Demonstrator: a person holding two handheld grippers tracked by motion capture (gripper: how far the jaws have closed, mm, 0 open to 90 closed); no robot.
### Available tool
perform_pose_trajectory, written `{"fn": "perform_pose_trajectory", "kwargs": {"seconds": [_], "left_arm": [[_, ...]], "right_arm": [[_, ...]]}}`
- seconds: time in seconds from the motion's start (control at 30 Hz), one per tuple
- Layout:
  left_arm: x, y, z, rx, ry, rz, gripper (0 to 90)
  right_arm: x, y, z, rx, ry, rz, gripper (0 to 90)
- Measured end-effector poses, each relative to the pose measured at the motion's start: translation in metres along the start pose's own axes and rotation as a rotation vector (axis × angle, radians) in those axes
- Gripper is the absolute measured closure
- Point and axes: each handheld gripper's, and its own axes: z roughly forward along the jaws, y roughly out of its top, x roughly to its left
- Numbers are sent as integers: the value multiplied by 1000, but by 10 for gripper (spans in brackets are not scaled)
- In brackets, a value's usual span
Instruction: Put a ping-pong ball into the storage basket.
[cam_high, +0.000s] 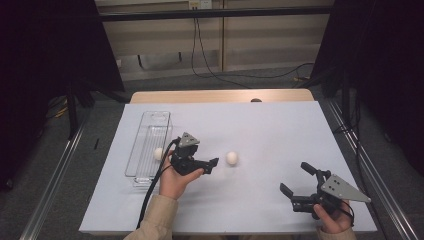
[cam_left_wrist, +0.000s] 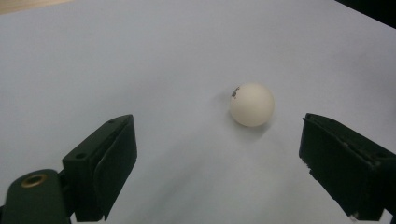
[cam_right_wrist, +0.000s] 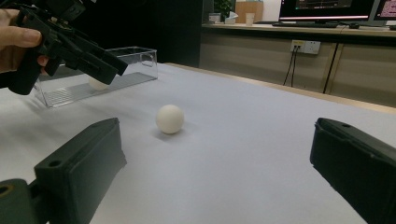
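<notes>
My left gripper (cam_high: 209, 166) hangs with jaws spread and empty; the white ball (cam_high: 231, 158) rests on the white sheet just beyond its tips, toward my right; my right gripper (cam_high: 296, 181), also gaping, sits well apart, so I judge left nearer.
</notes>
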Motion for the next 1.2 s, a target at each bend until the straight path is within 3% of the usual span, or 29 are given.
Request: {"fn": "perform_pose_trajectory", "kwargs": {"seconds": [1.2], "left_arm": [[-5,2,14,4,-4,17,113]], "right_arm": [[0,0,1,-2,2,6,17]]}}
